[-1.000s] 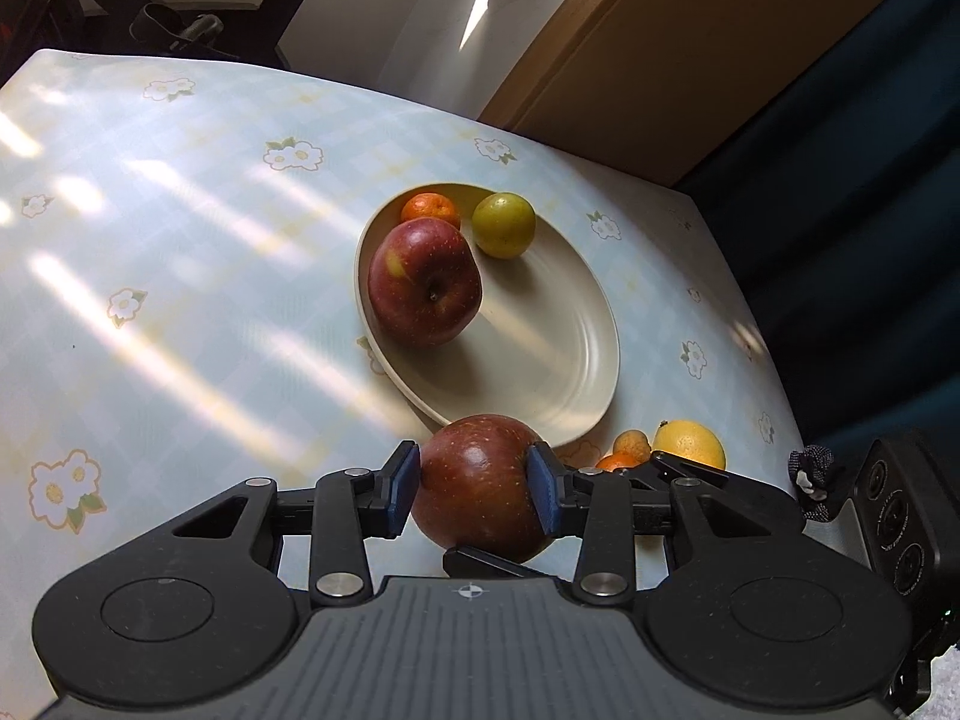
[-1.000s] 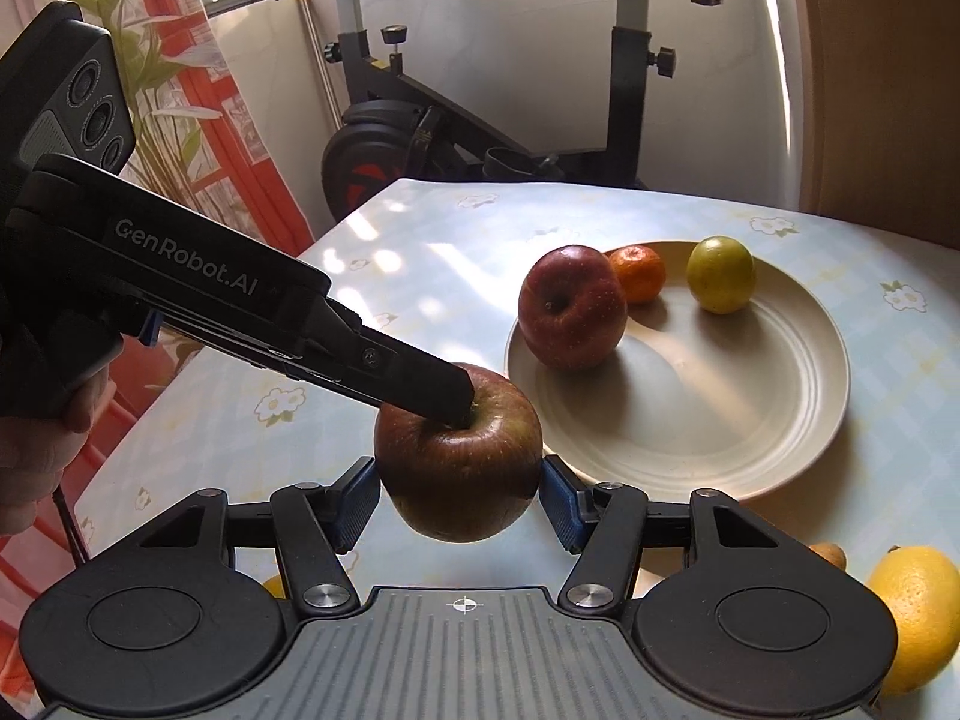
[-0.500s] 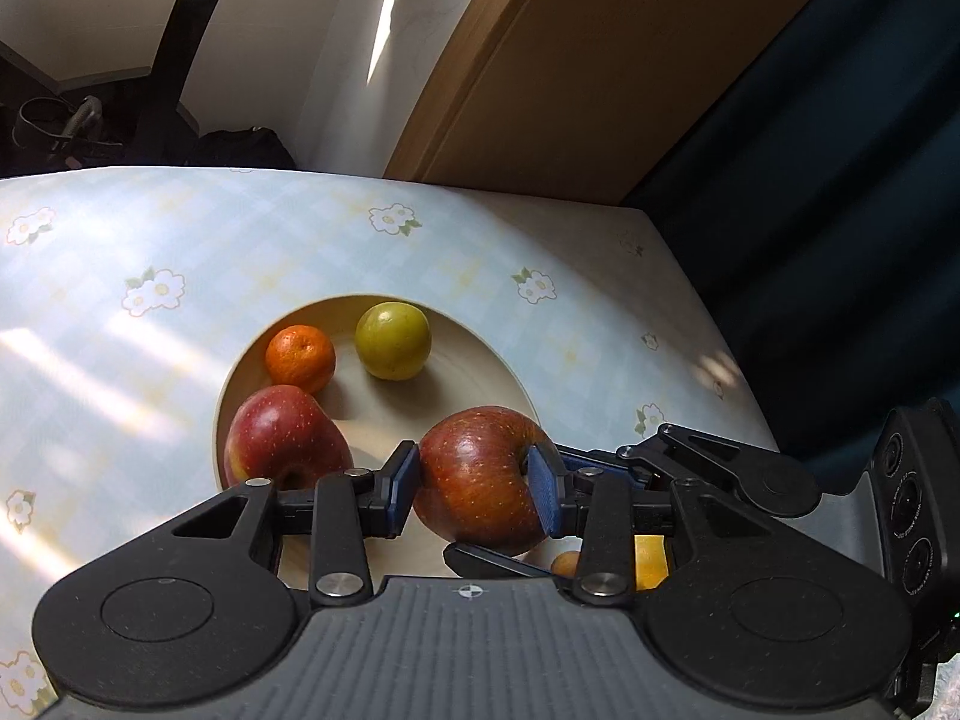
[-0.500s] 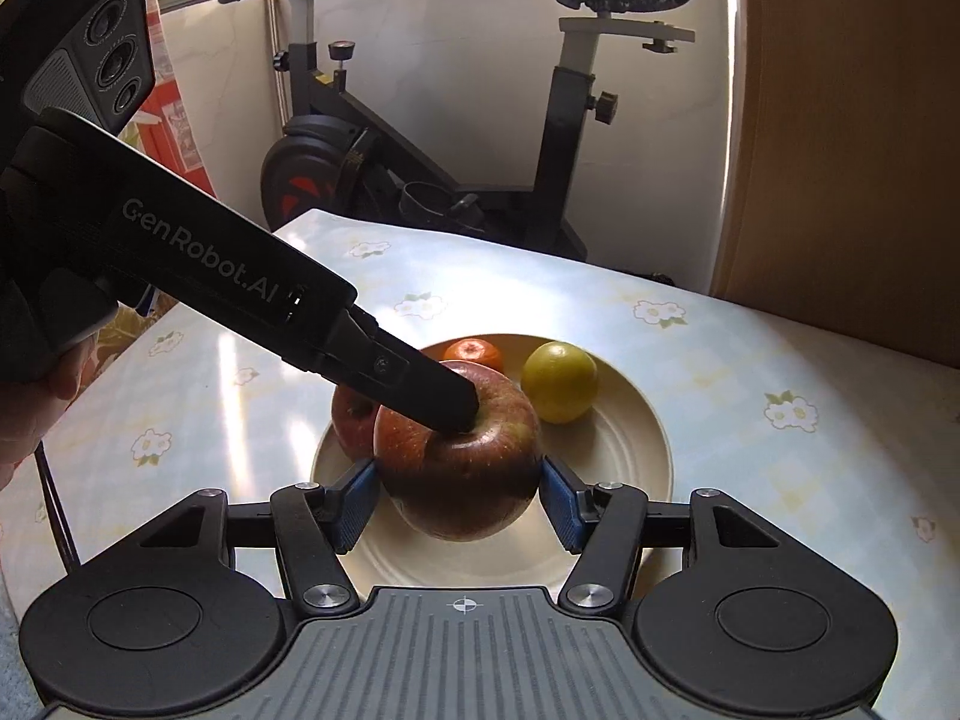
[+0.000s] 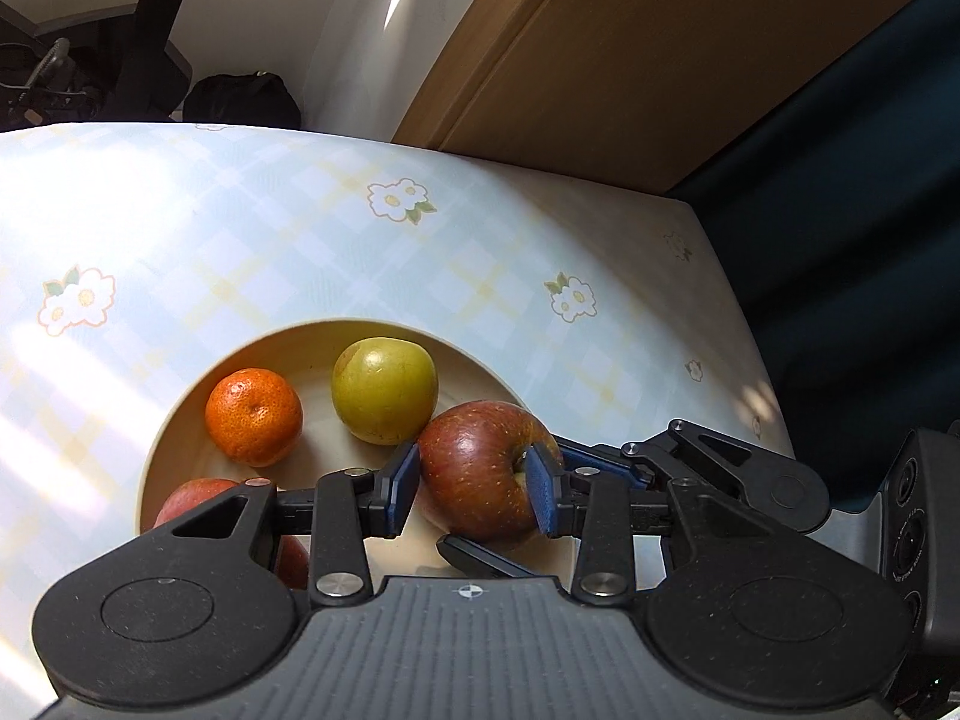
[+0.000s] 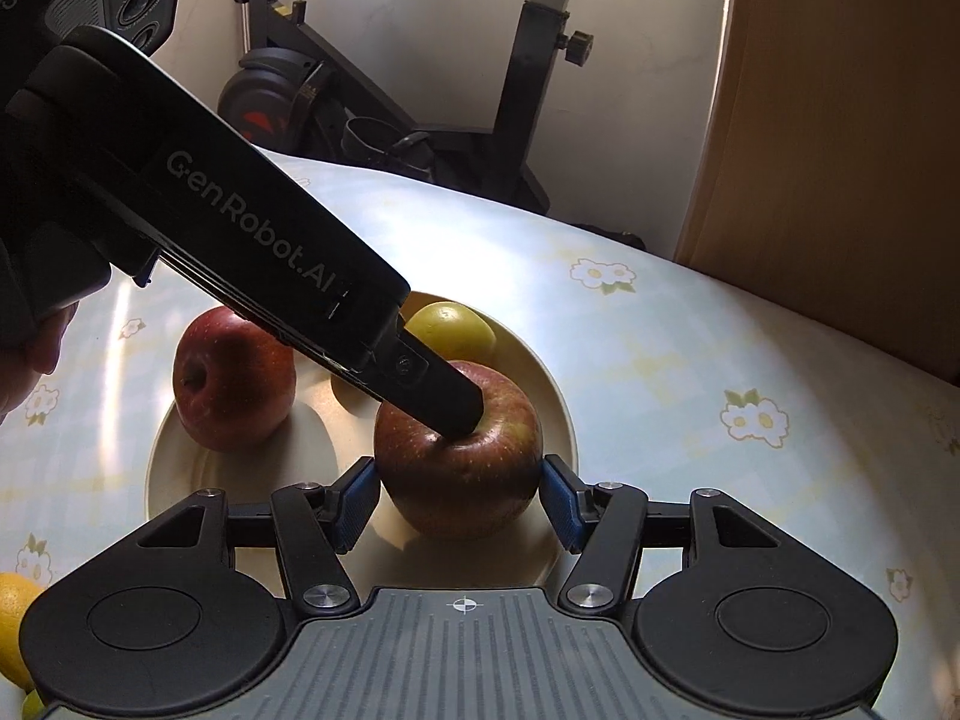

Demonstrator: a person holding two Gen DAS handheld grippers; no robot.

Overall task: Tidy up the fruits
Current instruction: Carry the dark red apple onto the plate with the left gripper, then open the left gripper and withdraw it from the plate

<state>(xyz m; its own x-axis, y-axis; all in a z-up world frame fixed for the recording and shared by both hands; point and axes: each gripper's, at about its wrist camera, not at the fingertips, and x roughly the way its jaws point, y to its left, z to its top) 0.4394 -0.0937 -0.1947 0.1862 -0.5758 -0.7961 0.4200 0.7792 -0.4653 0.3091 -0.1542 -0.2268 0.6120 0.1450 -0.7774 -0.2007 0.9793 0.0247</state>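
Red apple point(image 5: 480, 480): no longer hanging beside the plate point(image 5: 174, 426), it is now sitting low over its near right part. Touching or not, I cannot tell.
Left gripper point(image 5: 474, 489): gripping the apple top to bottom, one pad in the stem hollow, its jaws having just been closing further.
Right gripper point(image 6: 459, 507): pressing on the apple's two sides.
Meaning: the carry is looking done, so letting go is probably coming next.
Neighbours: second apple point(image 6: 234, 381), mandarin point(image 5: 253, 417) and green fruit point(image 5: 384, 390) are crowding the dish, the green one just behind.
Waiting: lemon point(image 6: 12, 618) is lying on the table point(image 5: 240, 228).
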